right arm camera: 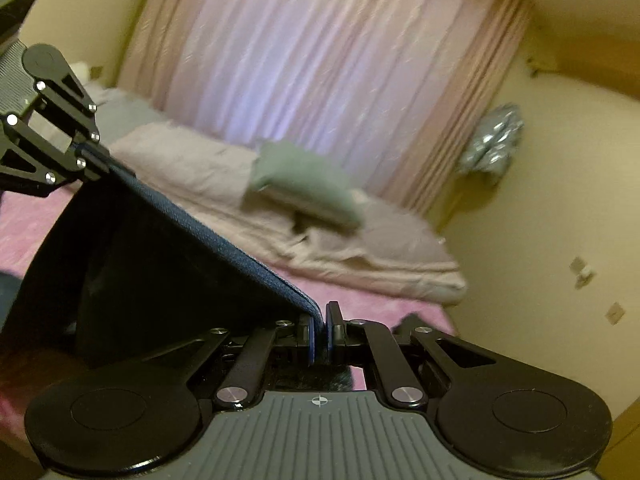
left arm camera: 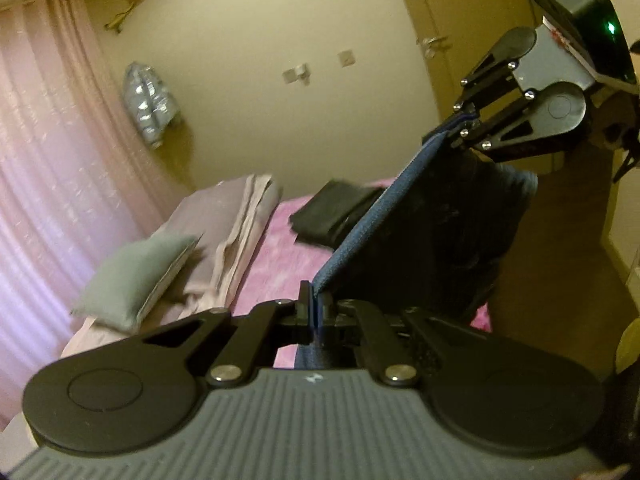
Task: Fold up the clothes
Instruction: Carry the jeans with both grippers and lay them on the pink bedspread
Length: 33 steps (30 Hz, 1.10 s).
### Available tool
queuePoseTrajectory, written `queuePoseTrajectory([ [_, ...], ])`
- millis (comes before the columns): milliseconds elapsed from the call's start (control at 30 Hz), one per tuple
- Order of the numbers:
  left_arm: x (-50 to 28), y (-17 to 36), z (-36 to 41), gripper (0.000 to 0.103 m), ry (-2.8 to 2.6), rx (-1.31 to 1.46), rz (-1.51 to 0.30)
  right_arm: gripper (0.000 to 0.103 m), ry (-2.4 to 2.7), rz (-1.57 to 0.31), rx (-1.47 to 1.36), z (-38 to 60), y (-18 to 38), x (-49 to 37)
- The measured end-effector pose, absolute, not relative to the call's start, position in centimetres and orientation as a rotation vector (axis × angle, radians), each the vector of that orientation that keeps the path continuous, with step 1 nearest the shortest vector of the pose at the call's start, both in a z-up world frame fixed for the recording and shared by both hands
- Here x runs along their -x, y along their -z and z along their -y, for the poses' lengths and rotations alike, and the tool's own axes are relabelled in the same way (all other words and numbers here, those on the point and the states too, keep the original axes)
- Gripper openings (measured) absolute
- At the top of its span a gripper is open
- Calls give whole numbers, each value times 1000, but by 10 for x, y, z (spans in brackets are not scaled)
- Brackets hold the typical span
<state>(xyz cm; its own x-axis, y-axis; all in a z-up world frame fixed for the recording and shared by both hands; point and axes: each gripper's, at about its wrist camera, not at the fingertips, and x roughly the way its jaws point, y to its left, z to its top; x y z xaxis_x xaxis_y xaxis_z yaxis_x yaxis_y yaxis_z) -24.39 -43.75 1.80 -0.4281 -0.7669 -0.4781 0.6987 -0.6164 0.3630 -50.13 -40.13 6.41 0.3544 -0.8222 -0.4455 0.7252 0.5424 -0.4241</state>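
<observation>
A dark garment with a blue waistband (left arm camera: 372, 216) hangs stretched in the air between both grippers, above the pink bed. My left gripper (left arm camera: 316, 308) is shut on one end of the waistband. My right gripper (left arm camera: 466, 120) is shut on the other end, up and to the right. In the right wrist view the right gripper (right arm camera: 320, 332) pinches the band (right arm camera: 208, 220), which runs up left to the left gripper (right arm camera: 90, 160). The dark cloth (right arm camera: 132, 272) hangs below the band.
A folded dark garment (left arm camera: 336, 212) lies on the pink bedspread (left arm camera: 280, 264). A green pillow (left arm camera: 136, 272) and folded pale bedding (left arm camera: 236, 224) lie by the pink curtain (left arm camera: 52, 160). A door (left arm camera: 452, 40) stands behind, with bare floor (left arm camera: 560, 280) to the right.
</observation>
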Motion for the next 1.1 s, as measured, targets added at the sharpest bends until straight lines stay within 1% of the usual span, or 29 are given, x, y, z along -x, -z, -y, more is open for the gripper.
queuePoseTrajectory([
  [67,256,-19,478,3,2112,-801,115,4,1008,-664,191,430,-77,503],
  [133,266,-8,529,3,2099,-836,68,4,979,-677,212,477,-69,504],
  [200,276,16,591,3,2058,-882,-6,4,932,-714,211,536,-49,502],
  [267,279,47,654,3,2004,-922,-92,4,869,-763,205,606,-15,491],
  [333,278,92,716,11,1905,-952,-213,6,792,-815,170,674,26,486],
  [367,278,114,747,17,1852,-965,-274,11,759,-839,128,711,49,483],
  [400,275,138,774,19,1797,-975,-341,36,764,-856,97,737,70,484],
  [433,268,160,790,19,1736,-991,-402,66,769,-872,66,764,90,485],
  [467,259,181,803,19,1672,-1009,-460,75,771,-883,33,788,108,485],
  [500,249,196,812,19,1622,-1018,-511,76,768,-879,-6,803,118,486],
  [533,237,203,807,20,1590,-1015,-547,76,764,-877,-47,817,128,487],
  [600,214,213,790,34,1537,-1002,-608,76,742,-893,-127,832,147,490],
  [667,187,217,748,37,1468,-1003,-667,76,708,-922,-199,822,159,492],
  [767,146,222,681,44,1359,-1006,-752,76,658,-955,-305,796,175,482],
  [867,107,223,605,45,1265,-1012,-844,76,591,-1007,-369,763,189,465],
  [933,83,224,555,48,1215,-1025,-890,81,542,-1049,-406,738,206,450],
  [967,73,230,535,53,1203,-1053,-895,82,519,-1068,-424,726,215,442],
  [1033,57,250,507,53,1203,-1123,-900,82,480,-1096,-427,698,225,422],
  [1100,37,272,483,53,1246,-1168,-915,82,410,-1109,-373,665,232,392],
])
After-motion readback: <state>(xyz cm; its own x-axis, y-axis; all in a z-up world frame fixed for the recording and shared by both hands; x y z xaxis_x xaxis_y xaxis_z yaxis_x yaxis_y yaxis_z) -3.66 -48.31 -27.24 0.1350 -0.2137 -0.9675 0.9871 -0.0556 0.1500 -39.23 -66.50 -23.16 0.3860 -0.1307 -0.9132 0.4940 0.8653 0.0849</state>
